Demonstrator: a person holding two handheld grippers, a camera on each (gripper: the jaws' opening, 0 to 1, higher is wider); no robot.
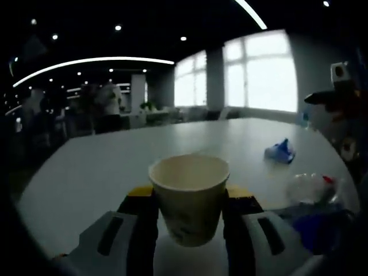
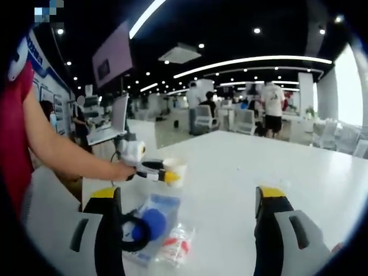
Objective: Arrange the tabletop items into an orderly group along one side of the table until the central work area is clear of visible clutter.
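Observation:
A cream paper cup [image 1: 190, 195] stands upright between the yellow-tipped jaws of my left gripper [image 1: 190, 193], which is shut on its sides just above the white table [image 1: 103, 172]. In the right gripper view the same cup [image 2: 176, 171] shows in the left gripper [image 2: 154, 169], held by a person's hand and bare arm coming in from the left. My right gripper [image 2: 188, 195] hangs open and wide over the table [image 2: 230, 172], with nothing between its jaws. A clear bag with a blue round item [image 2: 150, 223] and a black ring [image 2: 133, 233] lies by its left jaw.
A small clear packet with red print [image 2: 175, 244] lies beside the blue bag. A crumpled blue item [image 1: 280, 150] and a clear packet [image 1: 313, 187] lie at the right of the table. Chairs, desks and people stand far behind.

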